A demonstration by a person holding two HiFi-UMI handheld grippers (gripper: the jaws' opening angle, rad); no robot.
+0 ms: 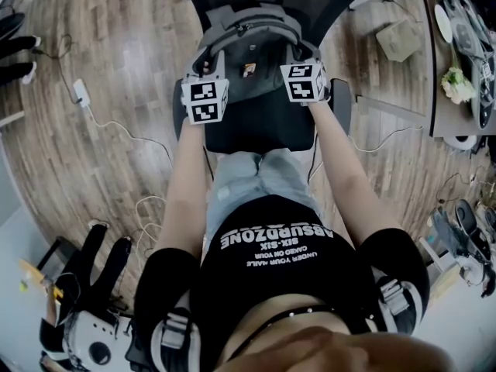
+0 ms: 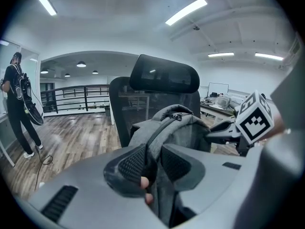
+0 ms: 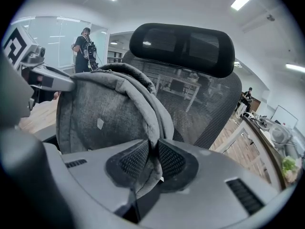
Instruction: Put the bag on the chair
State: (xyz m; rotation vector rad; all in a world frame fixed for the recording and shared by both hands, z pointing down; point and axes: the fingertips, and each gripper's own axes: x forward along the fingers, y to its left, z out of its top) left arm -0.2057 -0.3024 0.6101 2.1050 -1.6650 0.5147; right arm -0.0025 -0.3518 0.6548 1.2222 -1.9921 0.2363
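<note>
Black mesh office chair (image 1: 260,134) on a wooden floor (image 1: 116,60), grey bag (image 1: 252,49) upright over the far part of its seat, just before the backrest, left claw (image 2: 153,163) clamped on the bag's left strap, right claw (image 3: 153,159) pinching its right strap.

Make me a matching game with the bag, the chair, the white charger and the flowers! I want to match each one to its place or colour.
Things:
1. bag
2. chair
3. white charger
4. flowers

Places or colours:
A. lying on the wooden floor, at the head view's left
B. grey, pinched by the left gripper and the right gripper
C. black, with a mesh back
D. on the desk, at the head view's right

Pairs: 1-B, 2-C, 3-A, 4-D
</note>
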